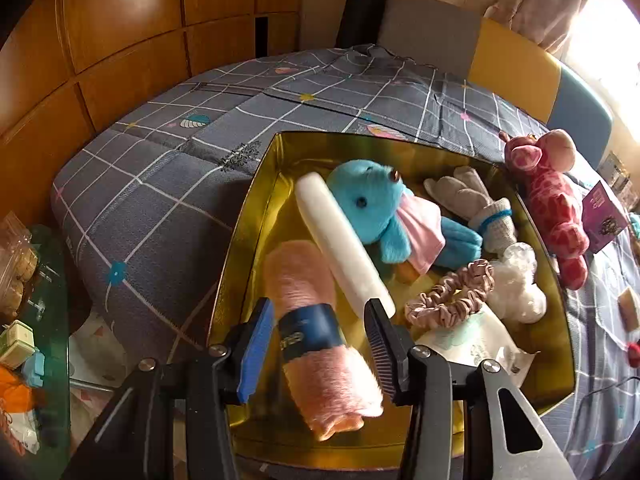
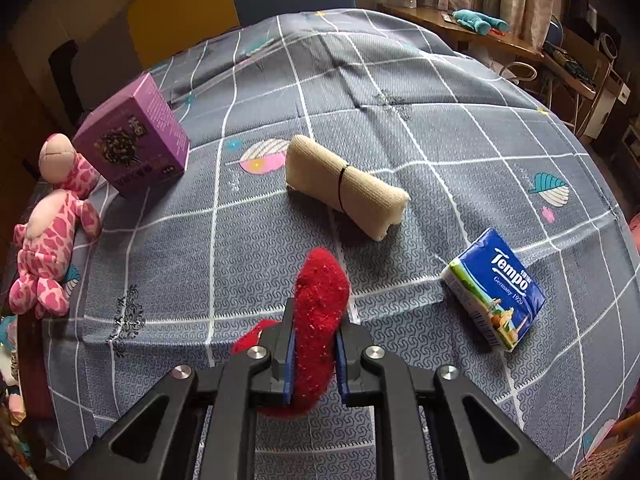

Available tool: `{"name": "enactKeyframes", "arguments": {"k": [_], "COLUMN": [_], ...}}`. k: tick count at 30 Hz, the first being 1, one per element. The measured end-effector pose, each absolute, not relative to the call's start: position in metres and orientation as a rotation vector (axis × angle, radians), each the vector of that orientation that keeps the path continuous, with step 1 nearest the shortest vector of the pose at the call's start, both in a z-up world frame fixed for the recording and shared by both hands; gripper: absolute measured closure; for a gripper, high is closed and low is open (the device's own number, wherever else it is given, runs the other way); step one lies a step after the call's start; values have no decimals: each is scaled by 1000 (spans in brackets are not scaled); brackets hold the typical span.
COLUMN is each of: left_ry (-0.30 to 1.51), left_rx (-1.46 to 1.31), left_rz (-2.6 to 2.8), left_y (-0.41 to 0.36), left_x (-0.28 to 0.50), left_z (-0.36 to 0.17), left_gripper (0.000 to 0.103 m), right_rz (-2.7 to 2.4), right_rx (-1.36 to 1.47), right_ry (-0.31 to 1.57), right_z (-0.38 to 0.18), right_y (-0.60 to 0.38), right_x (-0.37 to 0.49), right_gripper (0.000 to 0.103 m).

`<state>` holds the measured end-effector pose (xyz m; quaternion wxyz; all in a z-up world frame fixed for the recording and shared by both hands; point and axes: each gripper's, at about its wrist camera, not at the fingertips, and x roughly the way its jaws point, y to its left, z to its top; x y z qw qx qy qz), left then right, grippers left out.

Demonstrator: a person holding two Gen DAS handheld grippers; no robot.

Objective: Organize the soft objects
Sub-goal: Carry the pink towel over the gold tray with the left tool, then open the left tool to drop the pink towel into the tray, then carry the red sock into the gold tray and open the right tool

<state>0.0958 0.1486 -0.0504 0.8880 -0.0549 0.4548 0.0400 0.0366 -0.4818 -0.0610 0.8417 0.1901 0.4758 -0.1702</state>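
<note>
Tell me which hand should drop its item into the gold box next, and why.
Left. Its gripper already hangs over the gold box, fingers astride the rolled pink towel, so only letting go remains. The right gripper clamps a red fuzzy item above the bedspread, box out of its view.

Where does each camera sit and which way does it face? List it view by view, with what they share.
Left wrist: on the left gripper, looking down into the gold box on the bed; only its two fingers show, a towel roll between them.
Right wrist: on the right gripper, looking down across the bedspread; only its fingers show, shut on a red sock.
Shared: the giraffe, the purple box and the bedspread.
</note>
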Motion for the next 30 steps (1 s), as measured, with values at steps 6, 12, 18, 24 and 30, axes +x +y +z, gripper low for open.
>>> {"name": "enactKeyframes", "arguments": {"k": [6, 12, 18, 24, 30], "left_ry": [928, 860, 783, 752, 761], "left_rx": [-107, -80, -70, -53, -64], "left_rz": [96, 127, 118, 84, 69], "left_y": [149, 147, 136, 122, 116], "left_x": [96, 85, 69, 60, 54], "left_z": [-51, -32, -9, 4, 3], "left_gripper": [54, 37, 18, 12, 12], "right_rz": [-331, -214, 29, 333, 540], "right_rx": [393, 337, 281, 267, 266], "right_ry": [937, 867, 831, 855, 935], "right_z": [-39, -4, 24, 30, 8], "right_y": [-467, -424, -346, -249, -160], "right_x": [33, 45, 64, 89, 110], "right_gripper": [89, 89, 89, 89, 89]}}
